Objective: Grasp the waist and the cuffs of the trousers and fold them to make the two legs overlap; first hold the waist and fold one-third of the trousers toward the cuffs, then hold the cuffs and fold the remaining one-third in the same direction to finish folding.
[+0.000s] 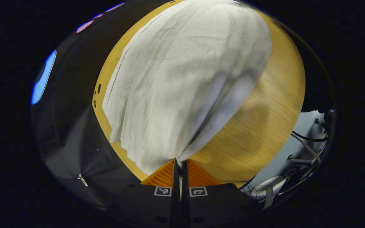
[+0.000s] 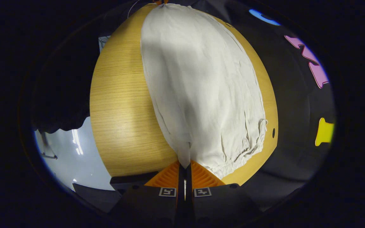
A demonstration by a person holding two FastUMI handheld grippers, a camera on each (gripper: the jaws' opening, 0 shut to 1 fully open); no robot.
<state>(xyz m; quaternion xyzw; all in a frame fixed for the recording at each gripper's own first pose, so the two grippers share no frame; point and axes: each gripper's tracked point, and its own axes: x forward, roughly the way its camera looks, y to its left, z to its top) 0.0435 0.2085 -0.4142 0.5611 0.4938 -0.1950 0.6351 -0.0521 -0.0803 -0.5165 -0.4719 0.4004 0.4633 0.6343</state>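
Fingers pinch pale, creased trousers.

We see the trousers from opposite ends: the left gripper view looks close along them from one end, the right gripper view from the gathered end. Both share the trousers and the wooden table beneath them.
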